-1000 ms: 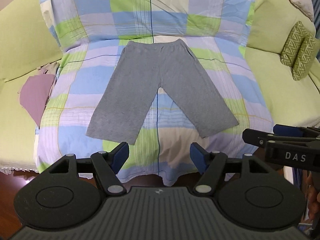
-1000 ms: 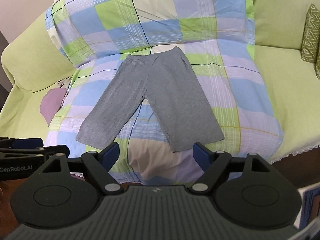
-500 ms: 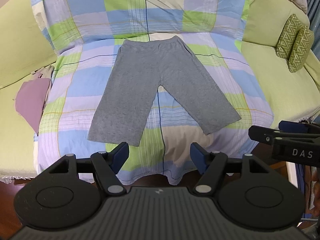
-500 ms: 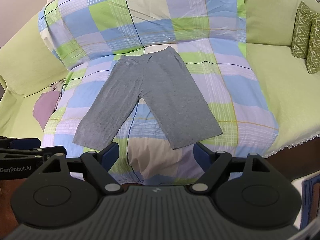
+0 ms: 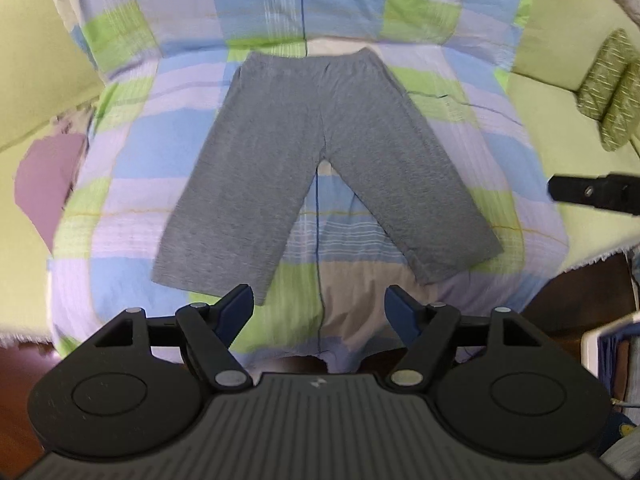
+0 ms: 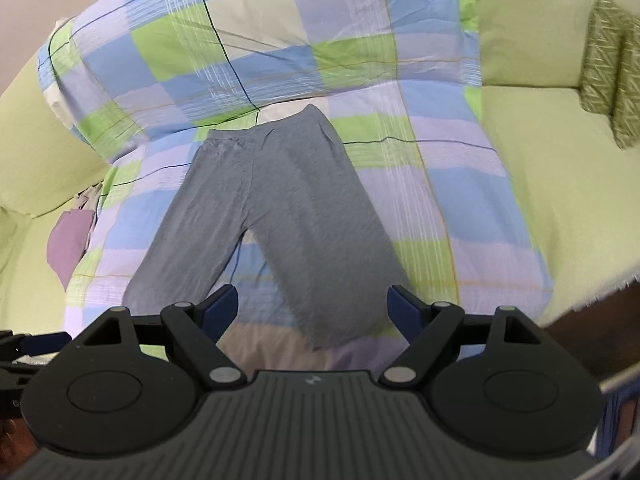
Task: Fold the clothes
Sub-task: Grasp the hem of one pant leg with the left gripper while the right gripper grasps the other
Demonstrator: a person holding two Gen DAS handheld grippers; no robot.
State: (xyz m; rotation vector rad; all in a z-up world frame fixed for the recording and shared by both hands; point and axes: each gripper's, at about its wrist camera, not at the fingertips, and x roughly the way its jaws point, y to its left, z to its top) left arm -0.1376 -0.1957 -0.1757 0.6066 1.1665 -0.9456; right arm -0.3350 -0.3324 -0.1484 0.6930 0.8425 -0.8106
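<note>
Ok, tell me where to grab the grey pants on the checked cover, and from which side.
Probably take the grey pants at the two leg hems, coming from the near sofa edge. They lie flat, legs splayed toward the grippers, waistband farthest away. The open left gripper faces the left hem, the open right gripper the right hem.

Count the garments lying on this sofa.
2: grey trousers spread flat on the checked sheet, and a mauve garment at the sheet's left edge, partly tucked under. More may be hidden.

Home living room, green sofa [image 6: 560, 184], checked sheet [image 6: 360, 40]
</note>
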